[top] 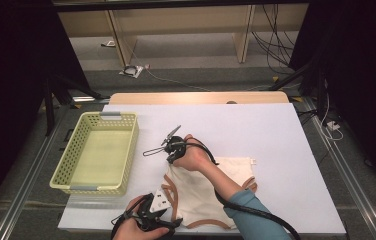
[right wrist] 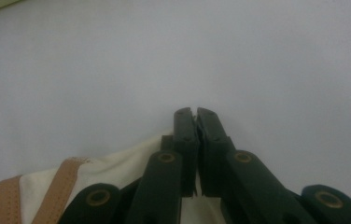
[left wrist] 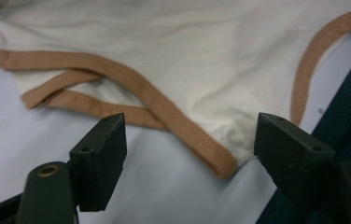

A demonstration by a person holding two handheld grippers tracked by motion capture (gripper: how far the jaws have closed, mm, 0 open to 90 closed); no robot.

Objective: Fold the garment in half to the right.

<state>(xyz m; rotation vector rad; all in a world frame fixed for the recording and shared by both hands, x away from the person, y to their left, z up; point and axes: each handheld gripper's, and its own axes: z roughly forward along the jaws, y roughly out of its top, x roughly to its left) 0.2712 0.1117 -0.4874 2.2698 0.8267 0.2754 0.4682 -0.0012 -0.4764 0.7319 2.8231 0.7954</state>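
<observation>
Garment, cream w/ tan trim, is lying flat on table near front edge. Right gripper is pinching its far-left corner, jaws closed on cloth. Left gripper is hovering w/ jaws wide open, nothing held; near corner is lying just ahead between them.

Right gripper: black jaws, brass-coloured pivot rivets, thick black cable trailing. Left gripper: same black square pads, small screw holes. Teal sleeve on right forearm.
</observation>
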